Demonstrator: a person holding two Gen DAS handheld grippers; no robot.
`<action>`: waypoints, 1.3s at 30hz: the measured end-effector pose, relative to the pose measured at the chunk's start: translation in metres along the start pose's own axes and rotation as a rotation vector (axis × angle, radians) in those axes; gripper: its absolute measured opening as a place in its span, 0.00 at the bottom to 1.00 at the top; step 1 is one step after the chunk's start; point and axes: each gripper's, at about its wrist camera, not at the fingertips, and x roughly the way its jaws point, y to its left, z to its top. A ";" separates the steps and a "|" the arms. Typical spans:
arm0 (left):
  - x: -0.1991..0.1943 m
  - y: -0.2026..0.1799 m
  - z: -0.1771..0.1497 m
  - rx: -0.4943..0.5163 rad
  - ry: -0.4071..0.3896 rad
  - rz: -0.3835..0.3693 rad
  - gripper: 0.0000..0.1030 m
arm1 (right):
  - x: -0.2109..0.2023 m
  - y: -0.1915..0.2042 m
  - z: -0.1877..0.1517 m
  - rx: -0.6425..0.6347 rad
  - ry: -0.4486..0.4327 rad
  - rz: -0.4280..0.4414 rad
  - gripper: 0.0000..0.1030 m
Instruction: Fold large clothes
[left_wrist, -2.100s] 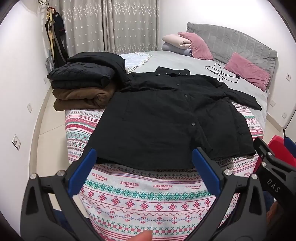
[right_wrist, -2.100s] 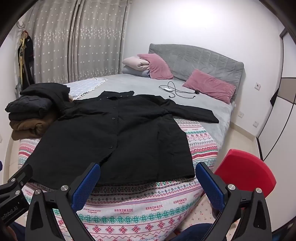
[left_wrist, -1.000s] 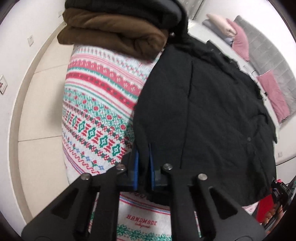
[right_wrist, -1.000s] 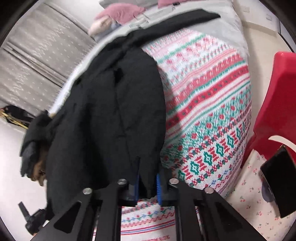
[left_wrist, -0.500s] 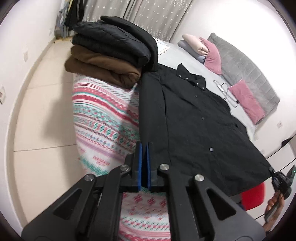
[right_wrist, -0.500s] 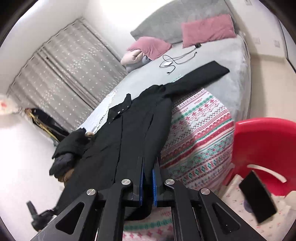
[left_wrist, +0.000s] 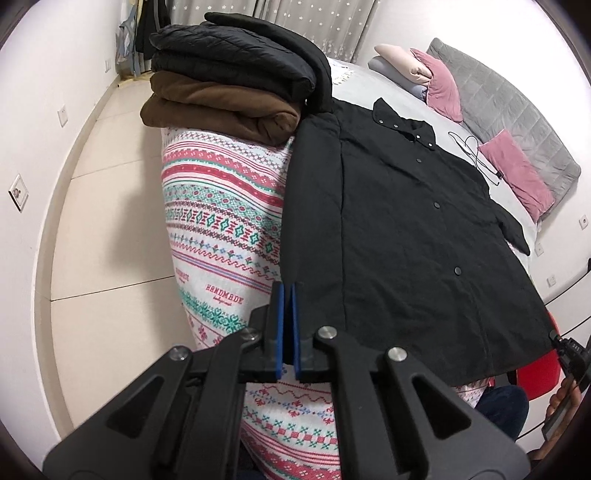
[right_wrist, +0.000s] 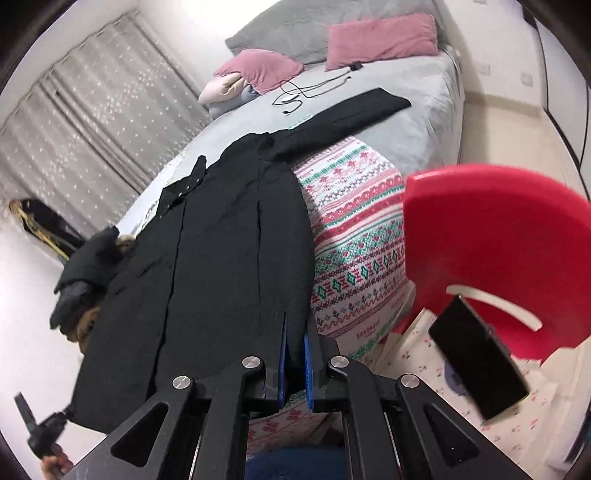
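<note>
A long black buttoned coat (left_wrist: 406, 240) lies front up on the bed, collar toward the headboard, one sleeve stretched out to the side (right_wrist: 351, 114). My left gripper (left_wrist: 287, 291) is shut on the hem corner at the coat's left edge. My right gripper (right_wrist: 294, 325) is shut on the opposite hem corner, with black fabric pinched between its blue pads (right_wrist: 307, 354). The hem hangs stretched between the two grippers, raised off the patterned blanket (left_wrist: 221, 221). The right gripper (left_wrist: 570, 350) shows at the far right of the left wrist view. The left gripper (right_wrist: 37, 424) sits at the bottom left of the right wrist view.
A stack of folded dark and brown clothes (left_wrist: 229, 81) sits on the bed corner beside the coat's shoulder. A red chair (right_wrist: 498, 258) with a black phone (right_wrist: 476, 358) stands right of the bed. Pink pillows (left_wrist: 513, 173) and a cable (left_wrist: 476, 155) lie near the headboard.
Both grippers, open above the bed two seconds ago, closed on the hem corners, then rose and drew back. The hem has lifted off the blanket and the coat is pulled straighter.
</note>
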 end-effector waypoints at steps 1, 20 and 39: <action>0.000 0.001 -0.002 -0.002 0.001 0.003 0.05 | 0.000 0.002 0.000 -0.007 0.001 -0.003 0.07; -0.013 -0.001 -0.010 -0.008 0.004 0.046 0.03 | -0.004 0.001 -0.008 -0.072 0.005 -0.036 0.07; 0.008 -0.105 0.068 0.085 -0.127 -0.012 0.72 | 0.053 0.076 0.029 -0.249 -0.063 -0.138 0.50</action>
